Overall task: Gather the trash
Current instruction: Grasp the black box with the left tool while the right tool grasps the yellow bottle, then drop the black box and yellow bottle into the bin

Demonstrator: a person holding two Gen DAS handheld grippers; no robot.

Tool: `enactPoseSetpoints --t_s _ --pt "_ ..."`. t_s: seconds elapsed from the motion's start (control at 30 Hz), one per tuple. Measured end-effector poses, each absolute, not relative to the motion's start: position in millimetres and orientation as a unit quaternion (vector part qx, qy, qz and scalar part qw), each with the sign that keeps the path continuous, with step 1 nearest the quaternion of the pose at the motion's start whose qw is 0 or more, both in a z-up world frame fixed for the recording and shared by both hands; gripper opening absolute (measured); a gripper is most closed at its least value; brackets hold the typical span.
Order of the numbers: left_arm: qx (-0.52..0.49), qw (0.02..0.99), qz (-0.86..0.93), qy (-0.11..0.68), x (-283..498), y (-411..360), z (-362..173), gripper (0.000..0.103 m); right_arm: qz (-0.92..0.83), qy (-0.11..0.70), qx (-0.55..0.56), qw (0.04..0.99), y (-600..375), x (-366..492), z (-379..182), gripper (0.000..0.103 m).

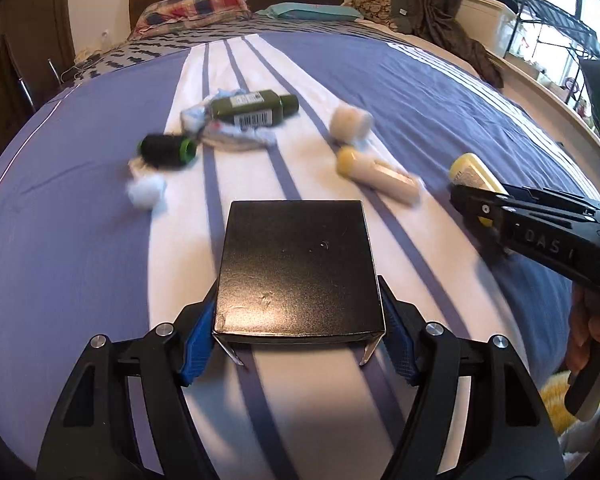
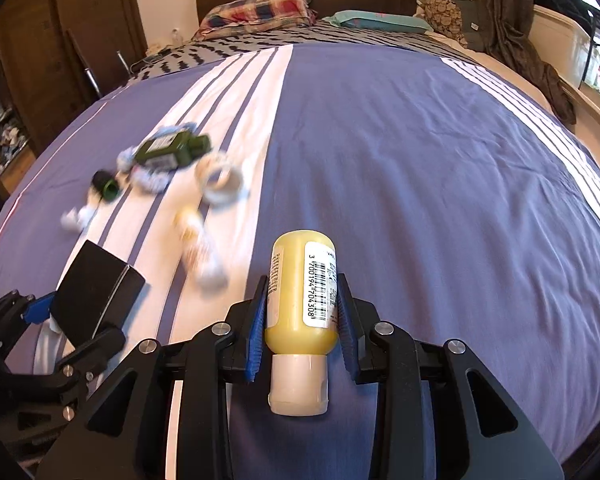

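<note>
Two grippers work over a bed [image 2: 420,152] with a blue and white striped cover; the yellow bottle [image 2: 302,292] carries a white label with a barcode and the digits 3 700194 704308; the right gripper's body reads "DAS" in the left wrist view. The right gripper [image 2: 302,312] is clamped on the yellow bottle, blue pads on both sides, white cap pointing back toward the handle; the left gripper [image 1: 298,340] has its pads against the sides of a black box [image 1: 298,268]. Both point steeply down at the bed; a hand [image 1: 592,332] wraps the right handle. Beyond lie a green bottle [image 1: 256,108], crumpled tissues [image 1: 146,192] and a cream tube [image 1: 376,174].
</note>
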State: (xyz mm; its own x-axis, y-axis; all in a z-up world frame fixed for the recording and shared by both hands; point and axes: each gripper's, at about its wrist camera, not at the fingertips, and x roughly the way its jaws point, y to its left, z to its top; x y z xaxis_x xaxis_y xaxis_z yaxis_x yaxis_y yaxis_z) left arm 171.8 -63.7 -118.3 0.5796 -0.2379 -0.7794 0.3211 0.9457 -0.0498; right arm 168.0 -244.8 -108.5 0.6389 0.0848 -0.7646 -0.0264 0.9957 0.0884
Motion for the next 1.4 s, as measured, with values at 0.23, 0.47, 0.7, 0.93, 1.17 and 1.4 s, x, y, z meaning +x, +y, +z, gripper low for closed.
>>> enactPoseSetpoints --t_s 0.23,0.47,0.7,0.93,1.17,1.4 --pt "0.047 0.89 -0.171 0.42 98 -51 -111 0.068 0.059 0.414 0.046 0.907 -237 87 -104 0.032" --pt "0.047 0.896 -0.17 0.407 32 -40 -108 0.068 0.075 0.411 0.034 0.908 -222 20 -109 0.032" --pt "0.04 0.881 -0.182 0.435 -24 -36 -140 0.068 0.091 0.436 0.04 0.894 -214 -23 -136 0.032" --pt "0.057 0.854 -0.18 0.485 -41 -38 -187 0.068 0.106 0.487 0.037 0.866 -203 -39 -181 0.032" --pt "0.052 0.824 -0.18 0.534 -40 -40 -230 0.068 0.108 0.526 0.041 0.842 -197 -39 -217 0.032" --pt "0.042 0.791 -0.185 0.581 -32 -45 -269 0.068 0.118 0.56 0.044 0.819 -187 -34 -247 0.032"
